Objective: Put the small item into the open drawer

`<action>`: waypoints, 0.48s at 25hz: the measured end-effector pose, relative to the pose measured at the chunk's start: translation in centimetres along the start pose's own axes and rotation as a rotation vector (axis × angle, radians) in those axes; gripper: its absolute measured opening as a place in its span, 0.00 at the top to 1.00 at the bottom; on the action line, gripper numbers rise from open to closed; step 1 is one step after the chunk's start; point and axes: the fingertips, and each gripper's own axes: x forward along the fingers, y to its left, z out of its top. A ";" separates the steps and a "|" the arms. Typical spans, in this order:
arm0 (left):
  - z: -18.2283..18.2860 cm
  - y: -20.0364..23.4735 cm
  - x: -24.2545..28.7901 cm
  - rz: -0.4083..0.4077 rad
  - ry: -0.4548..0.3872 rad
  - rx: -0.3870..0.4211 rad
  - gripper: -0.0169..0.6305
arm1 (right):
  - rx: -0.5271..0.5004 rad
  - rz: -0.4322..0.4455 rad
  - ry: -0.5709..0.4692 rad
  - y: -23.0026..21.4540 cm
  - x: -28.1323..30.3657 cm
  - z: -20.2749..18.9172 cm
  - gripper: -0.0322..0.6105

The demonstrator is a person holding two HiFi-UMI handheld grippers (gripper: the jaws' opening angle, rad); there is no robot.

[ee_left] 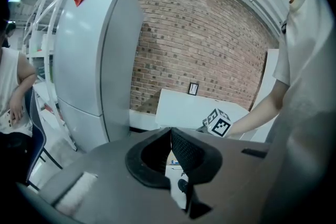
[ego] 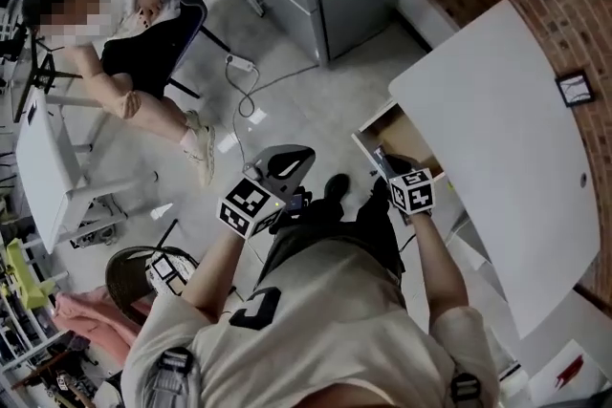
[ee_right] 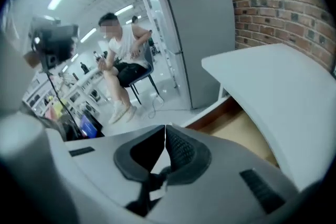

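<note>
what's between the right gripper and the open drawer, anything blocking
Nothing visible does. The right gripper, jaws shut, hangs just outside the front of the open drawer, and no object lies between the two. The white tabletop covers only the drawer's far part. No small item shows in the jaws.

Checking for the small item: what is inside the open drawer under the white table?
Only bare tan bottom shows in the drawer. The table and the right gripper cover the rest, so no item can be confirmed.
</note>
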 end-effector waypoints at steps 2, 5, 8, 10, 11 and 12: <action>1.2 -0.1 0.0 -0.004 -0.031 0.034 0.96 | 0.044 0.072 -0.121 2.2 -1.9 4.1 0.94; 2.6 -0.5 -0.6 -0.016 -0.060 0.063 0.96 | 0.090 0.174 -0.265 6.4 -5.5 10.0 0.94; 3.9 -1.2 -1.6 -0.032 -0.106 0.076 0.96 | 0.145 0.325 -0.413 11.3 -10.1 15.0 0.94; 4.6 -1.7 -2.0 -0.052 -0.149 0.078 0.96 | 0.186 0.414 -0.508 13.6 -13.3 17.3 0.94; 5.0 -1.7 -2.2 -0.062 -0.166 0.080 0.96 | 0.194 0.447 -0.548 14.4 -14.7 18.3 0.94; 5.6 -1.3 -2.4 -0.067 -0.178 0.088 0.96 | 0.190 0.473 -0.582 15.0 -16.0 19.6 0.94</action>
